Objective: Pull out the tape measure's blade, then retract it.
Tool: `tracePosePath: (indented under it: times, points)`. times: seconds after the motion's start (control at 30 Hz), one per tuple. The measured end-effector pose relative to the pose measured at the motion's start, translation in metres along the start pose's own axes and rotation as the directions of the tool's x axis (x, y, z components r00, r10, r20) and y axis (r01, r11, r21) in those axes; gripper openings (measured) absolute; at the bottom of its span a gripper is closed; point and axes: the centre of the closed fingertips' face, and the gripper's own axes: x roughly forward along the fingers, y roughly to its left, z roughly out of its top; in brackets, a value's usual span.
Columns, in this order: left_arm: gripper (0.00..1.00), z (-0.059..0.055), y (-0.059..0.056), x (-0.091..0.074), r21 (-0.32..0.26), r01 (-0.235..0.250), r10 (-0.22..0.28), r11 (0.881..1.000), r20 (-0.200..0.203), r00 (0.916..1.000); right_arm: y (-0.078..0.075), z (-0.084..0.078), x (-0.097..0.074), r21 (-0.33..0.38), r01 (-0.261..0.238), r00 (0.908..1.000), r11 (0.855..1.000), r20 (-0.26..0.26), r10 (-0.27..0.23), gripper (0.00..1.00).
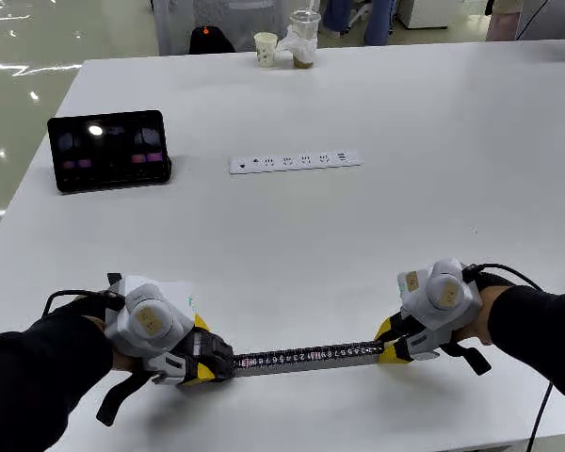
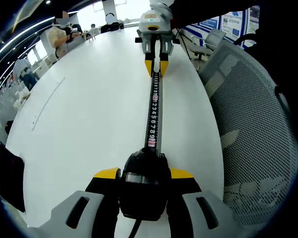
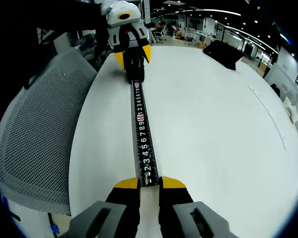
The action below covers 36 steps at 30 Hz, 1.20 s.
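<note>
Down at 7 o'clock the left gripper (image 1: 205,362) is clamped on the tape measure (image 2: 144,186). At 5 the right gripper (image 1: 386,345) pinches the tip of its blade (image 1: 306,357), stretched flat along the table (image 1: 377,217). Farther off: power strip (image 1: 295,161) around 12, tablet (image 1: 108,149) at 10.

White table (image 1: 433,141) with black tablet (image 1: 108,149), white power strip (image 1: 295,162), two cups (image 1: 266,49)
</note>
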Motion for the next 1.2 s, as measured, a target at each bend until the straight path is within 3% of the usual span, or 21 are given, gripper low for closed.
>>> tracePosePath:
  times: [1.2]
  points:
    - [0.30,0.001,-0.001,0.000,-0.002,0.002,-0.003,1.000,-0.004,1.0000,-0.002,-0.009,-0.007,0.021,-0.004,1.0000,1.000,0.004,0.004,0.11]
